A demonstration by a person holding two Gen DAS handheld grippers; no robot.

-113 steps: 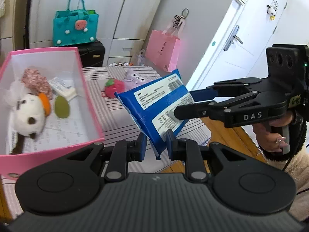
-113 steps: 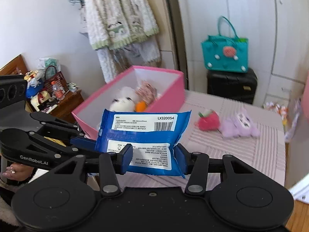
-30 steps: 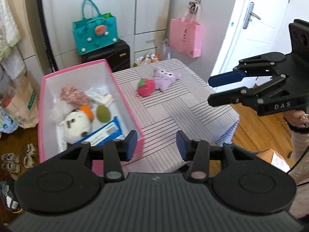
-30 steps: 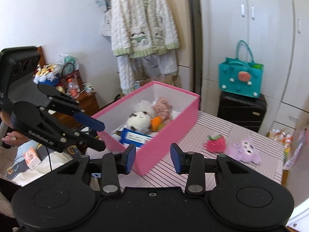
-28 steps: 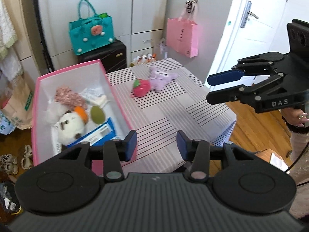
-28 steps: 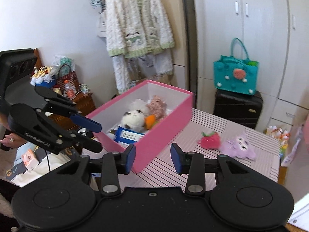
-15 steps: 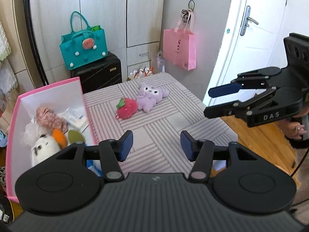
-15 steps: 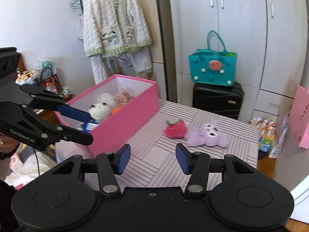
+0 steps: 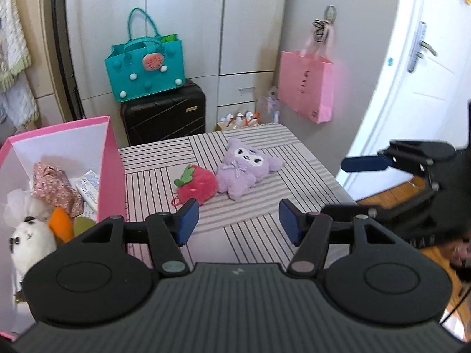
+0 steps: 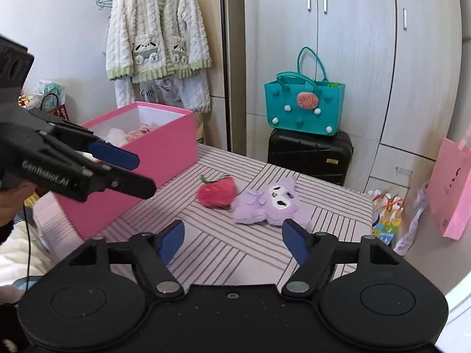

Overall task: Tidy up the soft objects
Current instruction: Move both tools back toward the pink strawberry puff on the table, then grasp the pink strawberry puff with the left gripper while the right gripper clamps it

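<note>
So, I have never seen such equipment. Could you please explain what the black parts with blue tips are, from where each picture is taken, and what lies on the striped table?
There is no robot here. A person holds one hand-held gripper in each hand, and each gripper has two fingers with blue pads. A wide-angle camera on each gripper looks forward along its fingers, so one picture is taken from the left gripper and the other from the right gripper. Each gripper also shows from the side in the other's picture.

On the striped table lie a red strawberry plush and a purple plush toy, touching each other. Beside them stands a pink box that already holds soft things, among them a white plush.

Both grippers are empty, and their jaws are opening.
</note>
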